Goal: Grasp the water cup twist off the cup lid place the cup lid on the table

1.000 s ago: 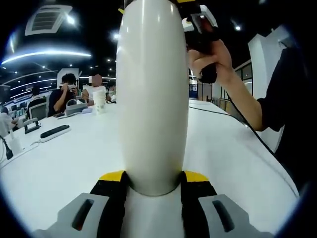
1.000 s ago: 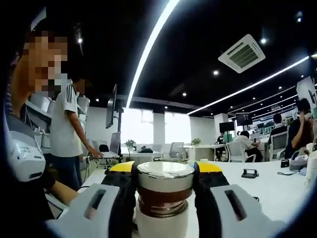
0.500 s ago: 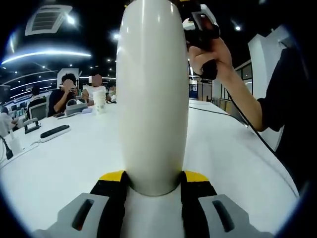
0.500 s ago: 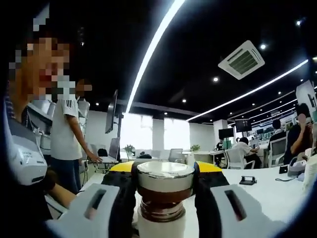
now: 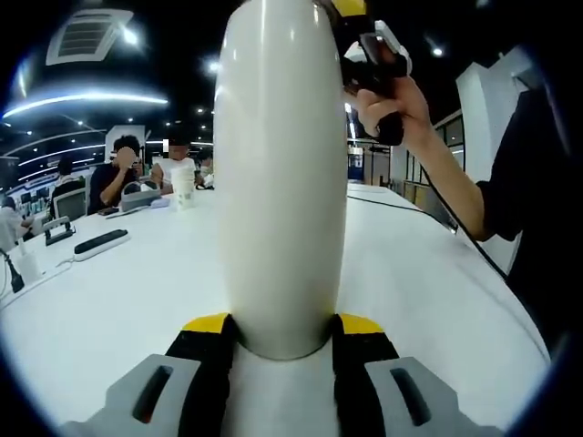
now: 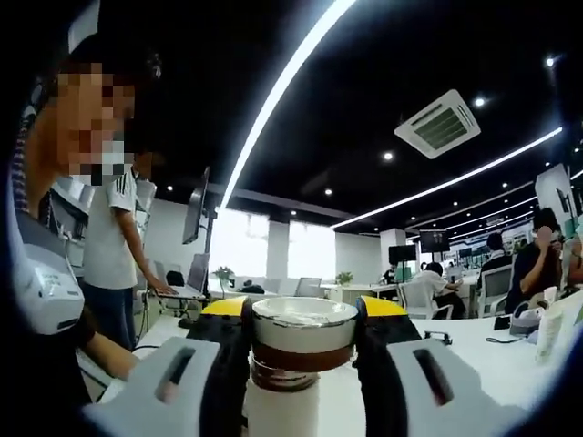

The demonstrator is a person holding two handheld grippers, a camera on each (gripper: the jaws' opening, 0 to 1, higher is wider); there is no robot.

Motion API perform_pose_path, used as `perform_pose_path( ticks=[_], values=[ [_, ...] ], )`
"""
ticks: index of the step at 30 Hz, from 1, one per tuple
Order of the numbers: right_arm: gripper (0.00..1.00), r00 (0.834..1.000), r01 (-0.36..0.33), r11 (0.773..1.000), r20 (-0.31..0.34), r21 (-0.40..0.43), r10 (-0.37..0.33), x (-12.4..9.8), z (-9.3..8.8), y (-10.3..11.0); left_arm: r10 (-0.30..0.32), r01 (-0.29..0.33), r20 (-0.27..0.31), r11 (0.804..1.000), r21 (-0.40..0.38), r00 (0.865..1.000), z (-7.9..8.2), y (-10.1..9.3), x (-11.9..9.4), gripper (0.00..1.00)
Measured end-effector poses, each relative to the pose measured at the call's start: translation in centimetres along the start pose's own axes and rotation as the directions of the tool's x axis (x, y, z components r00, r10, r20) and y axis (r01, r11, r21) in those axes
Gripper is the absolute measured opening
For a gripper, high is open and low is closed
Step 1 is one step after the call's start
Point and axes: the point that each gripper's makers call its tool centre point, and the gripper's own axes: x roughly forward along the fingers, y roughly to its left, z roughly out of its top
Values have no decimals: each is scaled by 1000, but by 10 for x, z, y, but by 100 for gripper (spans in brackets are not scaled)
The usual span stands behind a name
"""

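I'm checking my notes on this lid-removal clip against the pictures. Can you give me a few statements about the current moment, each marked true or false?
1. The left gripper is shut on the white water cup. True.
2. The right gripper is open and holds nothing. False: its jaws clamp the silver cup lid.
3. The cup lid lies on the table. False: it sits at the cup's top, between the jaws.
4. A black power strip lies on the table. True.
5. The water cup lies on its side. False: it stands upright.
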Motion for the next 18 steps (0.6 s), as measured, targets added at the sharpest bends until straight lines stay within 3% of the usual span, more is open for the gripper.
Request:
perform_pose_path(
  ticks=[18],
  values=[
    [47, 994, 103, 994, -36, -21, -104, -48, -12, -20, 3, -3, -1, 1000, -1, 1000, 1, 2, 0, 44]
  ],
)
